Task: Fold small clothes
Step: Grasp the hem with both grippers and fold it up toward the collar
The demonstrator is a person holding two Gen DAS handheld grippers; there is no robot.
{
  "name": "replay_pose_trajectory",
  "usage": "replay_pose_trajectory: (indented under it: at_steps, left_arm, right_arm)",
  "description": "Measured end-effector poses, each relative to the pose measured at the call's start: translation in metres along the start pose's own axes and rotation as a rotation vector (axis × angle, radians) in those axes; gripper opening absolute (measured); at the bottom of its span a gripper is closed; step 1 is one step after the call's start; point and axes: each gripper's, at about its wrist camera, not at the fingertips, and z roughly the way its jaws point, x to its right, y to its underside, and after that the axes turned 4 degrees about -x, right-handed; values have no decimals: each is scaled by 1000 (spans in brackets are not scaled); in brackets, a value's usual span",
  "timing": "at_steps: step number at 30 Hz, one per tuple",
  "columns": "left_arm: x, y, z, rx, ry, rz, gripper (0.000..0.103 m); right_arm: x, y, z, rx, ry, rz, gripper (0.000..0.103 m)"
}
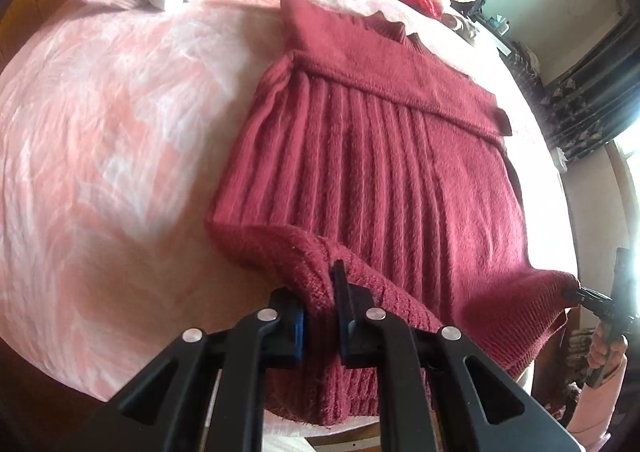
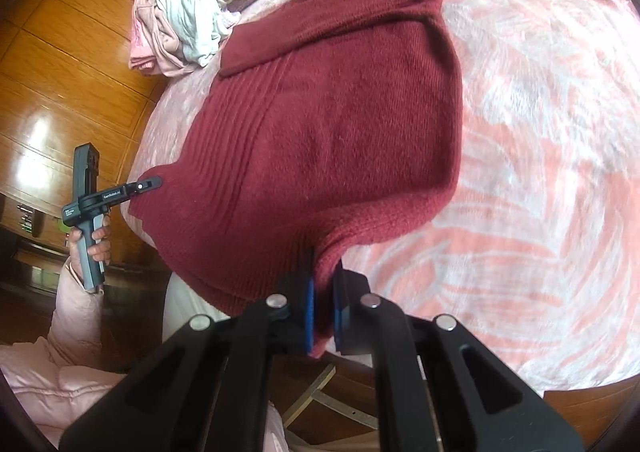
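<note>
The left gripper's (image 1: 320, 316) fingers (image 1: 298, 326) are clamped together on the near hem of the sweater (image 1: 380, 155), with a fold of the red knit pinched between the blue pads and bulging up above them. The right gripper's (image 2: 323, 316) fingers (image 2: 309, 316) are likewise closed on the hem, the cloth squeezed into a narrow ridge between the pads.

The sweater lies spread on the pink blanket (image 1: 100, 123) of a bed. In the left wrist view it fills the middle and runs away toward 12 o'clock, its ribbed body in long ridges, with a sleeve folded across it at the far end. Its near edge is raised off the blanket at both gripped corners and sags between them. The right gripper shows in that view at about 3 to 4 o'clock, its tips at the sweater's other hem corner, held by a hand (image 1: 606, 348) in a pink sleeve (image 1: 596, 416).

In the right wrist view the sweater stretches from the fingers toward 12 o'clock, collar at the far end. The left gripper shows at 9 o'clock, tips at the hem corner. A heap of pale clothes (image 2: 188, 11) lies on the bed at about 11 o'clock, just beyond the sweater's sleeve. Wooden floor (image 2: 60, 71) shows at 9 to 10 o'clock beside the bed.
</note>
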Motion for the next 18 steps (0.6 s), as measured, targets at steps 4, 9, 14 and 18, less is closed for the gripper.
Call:
replay_pose_trajectory:
  at_steps: [4, 9, 14, 18]
  left_arm:
    - [1, -35, 13, -6, 2, -22, 12]
    - [6, -75, 43, -19, -11, -56, 12]
    - [-10, -105, 72, -30, -25, -123, 12]
    - [-27, -118, 98, -70, -14, -185, 12]
  right_arm:
    - [6, -28, -8, 15, 25, -9, 5]
    - [15, -63, -1, 13, 47, 7, 5]
    - [35, -98, 14, 6, 49, 70, 5]
    - [61, -121, 29, -11, 39, 142, 5]
